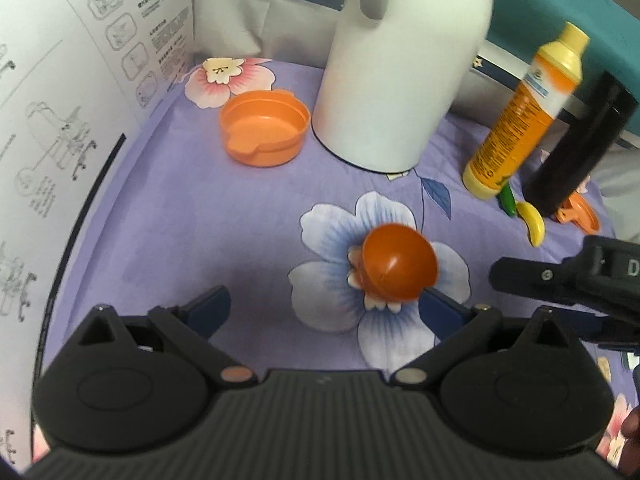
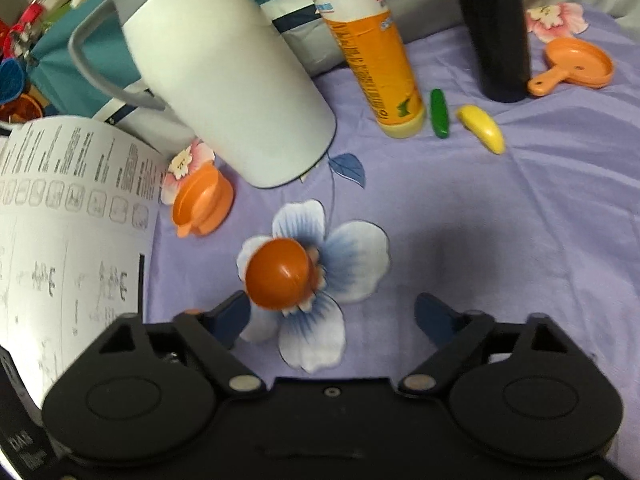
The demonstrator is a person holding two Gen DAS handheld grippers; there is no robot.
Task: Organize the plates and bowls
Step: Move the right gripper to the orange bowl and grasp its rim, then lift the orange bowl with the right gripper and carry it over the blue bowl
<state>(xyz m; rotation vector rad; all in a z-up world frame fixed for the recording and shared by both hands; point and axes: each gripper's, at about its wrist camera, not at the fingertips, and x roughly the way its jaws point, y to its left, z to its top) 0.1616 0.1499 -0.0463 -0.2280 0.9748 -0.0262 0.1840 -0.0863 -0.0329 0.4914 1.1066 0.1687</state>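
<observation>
A small dark-orange bowl [image 1: 398, 266] lies upside down on the purple flowered cloth; it also shows in the right wrist view [image 2: 279, 274]. A light-orange bowl with a lip [image 1: 264, 127] sits upright farther back left, and shows tilted in the right wrist view [image 2: 202, 202]. A flat orange pan-shaped plate [image 2: 576, 66] lies at the back right. My left gripper [image 1: 324, 308] is open and empty, its right finger just beside the dark bowl. My right gripper [image 2: 332, 314] is open and empty, its left finger beside the same bowl; its body shows in the left wrist view [image 1: 568, 276].
A white thermos jug [image 1: 400, 64] stands behind the bowls. An orange-yellow bottle [image 1: 520, 116] and a black cylinder [image 1: 580, 140] stand at the right. A toy banana [image 2: 482, 128] and green toy vegetable [image 2: 439, 114] lie near them. A printed instruction sheet [image 1: 60, 120] rises at the left.
</observation>
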